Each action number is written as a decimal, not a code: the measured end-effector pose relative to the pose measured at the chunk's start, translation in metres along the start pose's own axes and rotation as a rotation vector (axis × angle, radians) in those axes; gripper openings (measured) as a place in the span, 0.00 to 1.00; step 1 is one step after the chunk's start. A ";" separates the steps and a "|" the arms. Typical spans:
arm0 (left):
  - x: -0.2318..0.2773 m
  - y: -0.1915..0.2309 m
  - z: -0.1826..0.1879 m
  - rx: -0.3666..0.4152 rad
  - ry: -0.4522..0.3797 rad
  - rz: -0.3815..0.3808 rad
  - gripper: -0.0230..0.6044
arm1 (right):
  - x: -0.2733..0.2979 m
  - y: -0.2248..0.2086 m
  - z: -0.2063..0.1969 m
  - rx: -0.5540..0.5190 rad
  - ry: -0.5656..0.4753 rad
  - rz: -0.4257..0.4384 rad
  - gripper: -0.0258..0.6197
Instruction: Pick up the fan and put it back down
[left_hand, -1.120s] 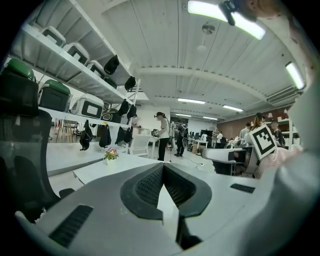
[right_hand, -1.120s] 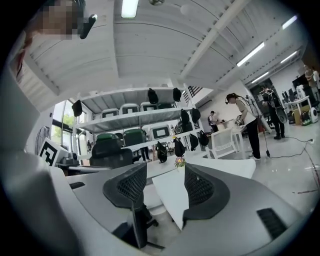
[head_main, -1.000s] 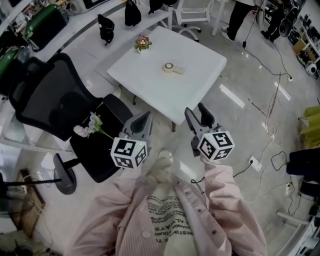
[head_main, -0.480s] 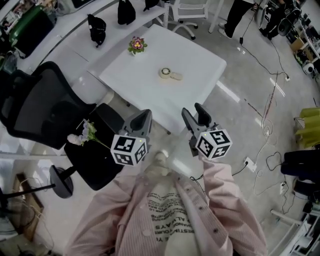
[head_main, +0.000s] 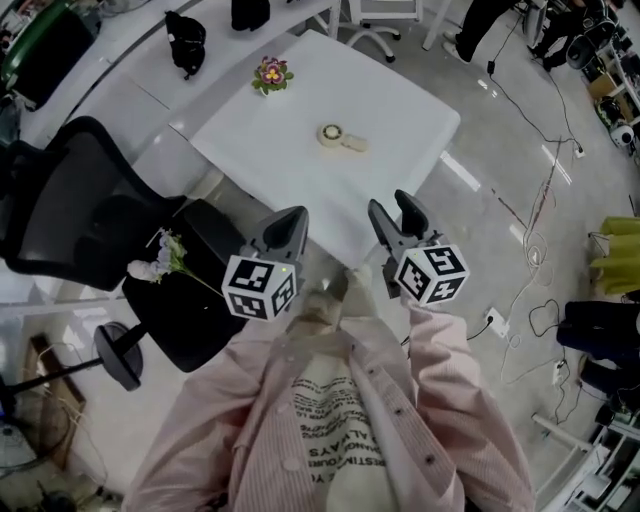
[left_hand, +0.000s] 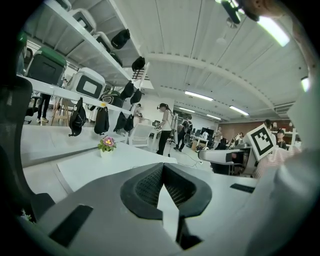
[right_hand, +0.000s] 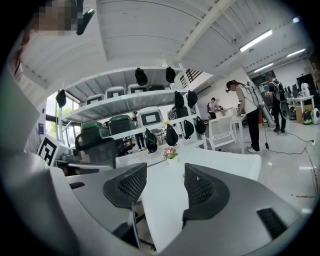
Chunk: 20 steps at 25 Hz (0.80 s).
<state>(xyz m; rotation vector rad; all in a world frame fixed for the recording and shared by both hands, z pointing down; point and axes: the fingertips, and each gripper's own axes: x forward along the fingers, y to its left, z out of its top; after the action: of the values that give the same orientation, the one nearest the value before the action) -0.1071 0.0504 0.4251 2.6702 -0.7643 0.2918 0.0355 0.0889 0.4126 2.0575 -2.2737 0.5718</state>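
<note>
1. Head view first: a small cream-coloured handheld fan (head_main: 342, 138) is seen lying flat near the middle of the white square table (head_main: 400, 100), and it is touched by neither gripper.
2. A small pot of pink and yellow flowers (head_main: 270, 74) is set toward the table's far left corner, well apart from the fan.
3. The left gripper (head_main: 290, 222) is held in the air by the table's near edge, with its square-marker cube (head_main: 258, 286) turned up to the camera.
4. In the left gripper view the jaws are seen clenched: the black ribbed pads are pressed together at the tips, and nothing is caught between them.
5. The right gripper (head_main: 398, 214) is carried just beside the left one, level with it, and its own marker cube (head_main: 432, 274) is also shown face-up.
6. In the right gripper view the jaws are found released, with a clear gap between the pads. Nothing is held there, and only the white tabletop and the flower pot are seen far beyond.
7. A black mesh office chair (head_main: 90, 205) is parked to the left of the table, and a sprig of pale artificial flowers (head_main: 165, 255) is laid on its seat.
8. The person's pink shirt (head_main: 350, 420) fills the bottom of the head view, and loose cables (head_main: 540, 230) are strewn over the glossy floor at the right.
</note>
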 end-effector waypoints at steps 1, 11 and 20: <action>0.005 0.002 0.000 -0.003 0.003 0.004 0.04 | 0.006 -0.005 0.000 -0.001 0.005 0.004 0.36; 0.079 0.036 -0.011 -0.081 0.078 0.081 0.04 | 0.087 -0.060 -0.009 -0.004 0.105 0.086 0.36; 0.154 0.053 -0.036 -0.172 0.177 0.166 0.04 | 0.168 -0.106 -0.037 -0.090 0.297 0.246 0.36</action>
<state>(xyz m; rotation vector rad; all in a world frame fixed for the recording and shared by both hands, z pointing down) -0.0111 -0.0510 0.5164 2.3875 -0.9113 0.4753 0.1079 -0.0677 0.5176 1.5437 -2.3353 0.7164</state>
